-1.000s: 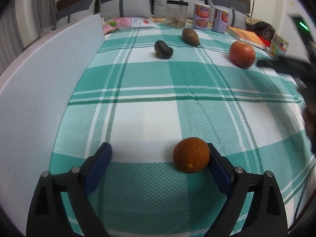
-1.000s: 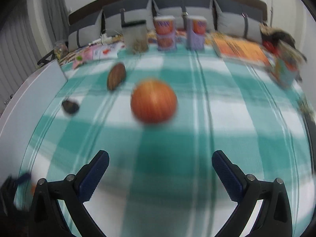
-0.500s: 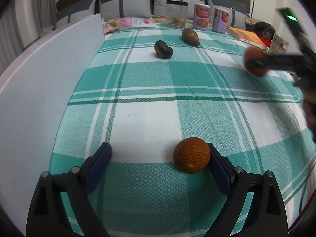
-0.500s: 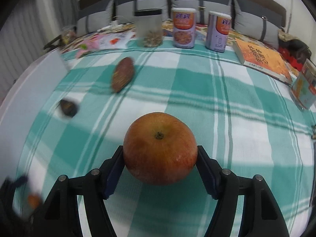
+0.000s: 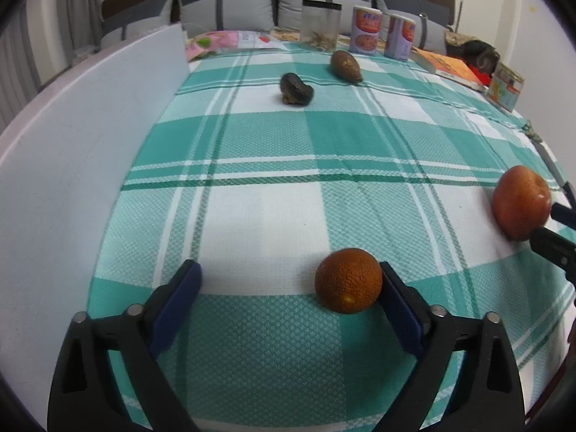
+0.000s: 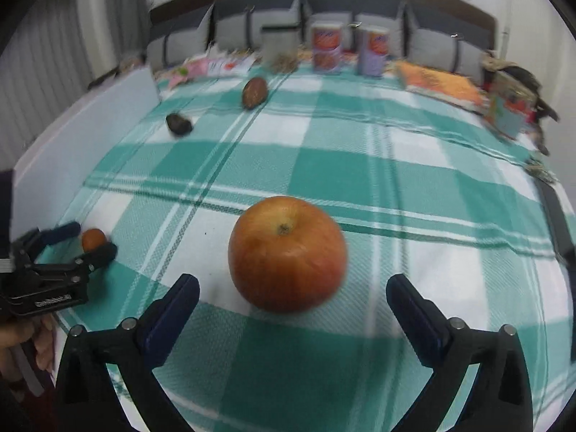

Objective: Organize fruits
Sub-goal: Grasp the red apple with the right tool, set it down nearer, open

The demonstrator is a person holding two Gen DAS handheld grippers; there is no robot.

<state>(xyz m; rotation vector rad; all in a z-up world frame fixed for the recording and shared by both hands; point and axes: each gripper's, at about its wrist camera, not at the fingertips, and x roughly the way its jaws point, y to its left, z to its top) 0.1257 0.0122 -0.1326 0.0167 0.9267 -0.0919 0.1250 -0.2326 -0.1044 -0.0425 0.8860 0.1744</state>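
Observation:
A small orange (image 5: 348,280) lies on the green checked cloth against the right finger of my open left gripper (image 5: 289,297); it shows in the right wrist view (image 6: 93,239) too. A red apple (image 6: 287,253) rests on the cloth between the wide-open fingers of my right gripper (image 6: 292,300), touching neither; it shows at the right edge of the left wrist view (image 5: 521,201). A dark wrinkled fruit (image 5: 296,89) and a brown oval fruit (image 5: 345,66) lie far back. My left gripper shows in the right wrist view (image 6: 77,243).
A white board (image 5: 72,165) runs along the table's left side. At the back stand a clear jar (image 5: 320,24), two cans (image 5: 366,28), an orange book (image 5: 450,66) and a small carton (image 5: 507,86). Grey cushions lie behind.
My right gripper carried the apple from the back right toward the front, set it on the cloth and opened. The left gripper and orange have not moved.

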